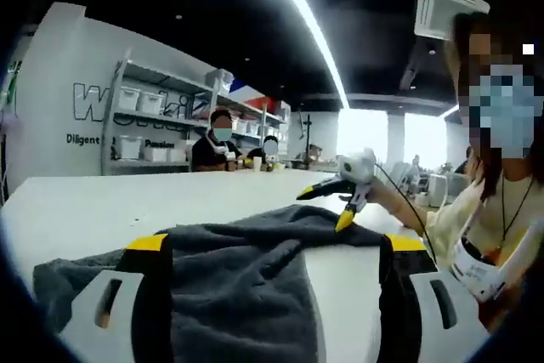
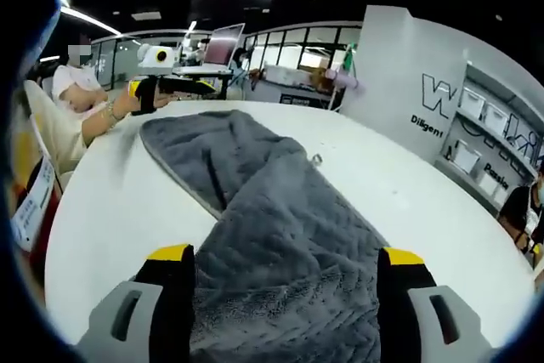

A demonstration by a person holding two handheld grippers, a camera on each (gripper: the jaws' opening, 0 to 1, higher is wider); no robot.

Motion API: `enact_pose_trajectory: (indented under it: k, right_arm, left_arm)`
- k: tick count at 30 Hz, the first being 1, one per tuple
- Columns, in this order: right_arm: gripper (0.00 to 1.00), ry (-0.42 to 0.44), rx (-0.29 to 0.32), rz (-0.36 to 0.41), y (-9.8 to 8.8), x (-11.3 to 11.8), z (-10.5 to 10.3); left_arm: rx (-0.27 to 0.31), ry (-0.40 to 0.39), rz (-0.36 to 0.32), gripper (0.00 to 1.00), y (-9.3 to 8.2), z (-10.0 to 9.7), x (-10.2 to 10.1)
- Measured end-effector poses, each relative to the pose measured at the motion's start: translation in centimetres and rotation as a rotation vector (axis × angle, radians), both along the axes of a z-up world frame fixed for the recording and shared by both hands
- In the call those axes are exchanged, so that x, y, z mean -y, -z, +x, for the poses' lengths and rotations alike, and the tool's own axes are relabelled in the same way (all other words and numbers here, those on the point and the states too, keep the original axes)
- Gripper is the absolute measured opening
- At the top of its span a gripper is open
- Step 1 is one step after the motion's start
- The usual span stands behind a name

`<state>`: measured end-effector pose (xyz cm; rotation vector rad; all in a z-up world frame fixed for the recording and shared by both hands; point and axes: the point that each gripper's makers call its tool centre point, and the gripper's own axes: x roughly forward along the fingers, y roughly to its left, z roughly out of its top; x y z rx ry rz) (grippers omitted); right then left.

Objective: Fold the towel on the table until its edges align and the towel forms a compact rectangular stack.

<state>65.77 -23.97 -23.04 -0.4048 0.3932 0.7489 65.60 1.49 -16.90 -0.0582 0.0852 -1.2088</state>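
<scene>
in the left gripper view the left gripper [image 1: 274,248] has its yellow-tipped jaws standing wide apart, with the grey towel [image 1: 229,282] lying between them on the white table [image 1: 93,206]; whether either jaw touches the cloth cannot be told. the right gripper [image 1: 327,206] shows here at the towel's far end, jaws parted, the lower tip at the cloth's edge, held by a person's hand [image 1: 387,197] with the arm stretched forward. the right gripper view shows the right gripper's own jaws spread around the towel's near end, and the left gripper [image 2: 161,82] beyond the far end, its jaws hard to make out. shelves [image 1: 153,125] with bins stand behind seated people [image 1: 219,138].
</scene>
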Motion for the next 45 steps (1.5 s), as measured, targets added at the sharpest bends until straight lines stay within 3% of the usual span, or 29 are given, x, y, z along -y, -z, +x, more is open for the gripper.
enact_pose_trajectory:
  k: [7, 14, 17, 21, 24, 26, 27, 29, 33, 34, 39, 41, 45]
  right_arm:
    - [0.99, -0.006, -0.001, 0.004, 0.1, -0.4, -0.1]
    - [0.99, -0.011, 0.004, 0.004, 0.1, -0.6, -0.1]
    - [0.99, 0.03, 0.05, 0.034, -0.8, -0.3, 0.6]
    - [0.99, 0.136, 0.171, 0.038, -2.6, 2.3, 2.4]
    - [0.97, 0.183, 0.203, 0.041, -3.1, 3.3, 3.1]
    - [0.89, 0.189, 0.208, 0.042, -3.2, 3.5, 3.2]
    - [0.83, 0.279, 0.27, 0.104, -4.1, 5.7, 4.6]
    - [0.68, 0.31, 0.281, 0.123, -4.2, 6.5, 4.9]
    - [0.39, 0.418, 0.285, 0.127, -3.8, 9.4, 5.6]
    - [0.33, 0.451, 0.293, 0.074, -3.3, 10.5, 5.8]
    - [0.31, 0.494, 0.236, 0.03, -1.2, 11.8, 6.5]
    - [0.26, 0.505, 0.212, 0.063, -0.8, 11.9, 6.5]
    - [0.25, 0.547, 0.183, 0.05, 0.1, 13.1, 6.7]
  left_arm:
    - [-0.048, -0.031, 0.019, 0.99, 1.1, 0.9, -0.6]
    - [-0.071, -0.024, 0.048, 0.99, 2.1, 0.9, -0.4]
    - [-0.074, -0.021, 0.049, 0.99, 2.0, 0.9, -0.5]
    - [-0.071, -0.03, 0.057, 0.99, 2.2, 0.8, -0.5]
    - [-0.074, -0.029, 0.061, 0.99, 2.3, 0.8, -0.5]
    - [-0.078, -0.026, 0.064, 0.99, 2.3, 0.8, -0.5]
    - [-0.08, -0.024, 0.065, 0.99, 2.4, 0.8, -0.5]
    - [-0.08, -0.025, 0.067, 0.99, 2.4, 0.8, -0.5]
    - [-0.08, -0.023, 0.063, 0.99, 2.2, 0.8, -0.6]
    - [-0.08, -0.021, 0.06, 0.99, 2.1, 0.7, -0.6]
    - [-0.083, -0.015, 0.057, 0.99, 2.0, 0.6, -0.6]
    - [-0.084, -0.015, 0.056, 0.99, 2.0, 0.6, -0.6]
    - [-0.083, -0.012, 0.049, 0.99, 1.8, 0.5, -0.6]
